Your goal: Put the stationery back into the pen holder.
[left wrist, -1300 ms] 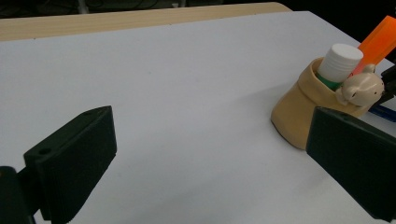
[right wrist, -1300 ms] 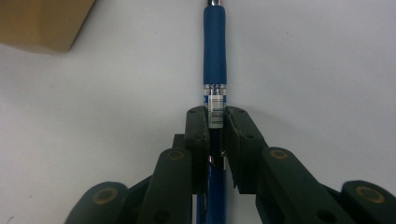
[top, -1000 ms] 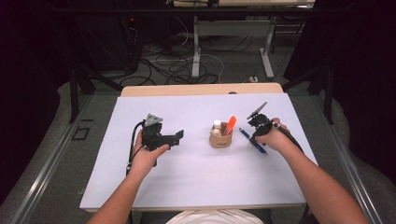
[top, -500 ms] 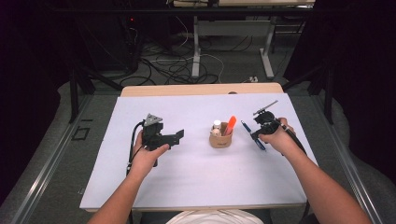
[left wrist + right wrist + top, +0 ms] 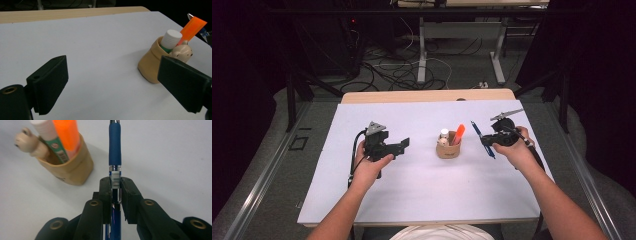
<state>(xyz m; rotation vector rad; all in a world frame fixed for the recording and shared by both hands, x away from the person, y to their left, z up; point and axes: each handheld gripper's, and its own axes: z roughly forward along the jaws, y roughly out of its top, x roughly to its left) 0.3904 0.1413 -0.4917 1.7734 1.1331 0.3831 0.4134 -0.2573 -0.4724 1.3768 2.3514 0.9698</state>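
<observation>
Since 1 s ago the right gripper (image 5: 490,140) has lifted w/ the blue pen (image 5: 482,139) and tipped it up, so the pen now stands at a steep slant, tip end nearer the tan holder (image 5: 448,148); left gripper (image 5: 398,147) hasn't budged.

Right gripper view: jaws clamped tight on the blue pen (image 5: 114,152) at its labelled band, rubber grip section running straight ahead past the right gripper (image 5: 115,183). Tan holder (image 5: 70,167) sits ahead and to the left of the jaws, near the pen but apart from it. Inside the holder: orange highlighter (image 5: 67,135) and a white-capped glue stick (image 5: 51,137); a small bear figure (image 5: 25,141) on its rim.

Left gripper (image 5: 112,82): jaws spread wide, nothing between them but bare white tabletop (image 5: 95,45). Tan holder (image 5: 152,65) lies ahead, just off its right jaw, w/ orange highlighter (image 5: 192,26) and white cap (image 5: 171,37) poking up.

High view: holder sits between the two grippers, closer to the right one. Left hand (image 5: 371,167) rests low on the table (image 5: 422,190); right hand (image 5: 514,150) is held above it.
</observation>
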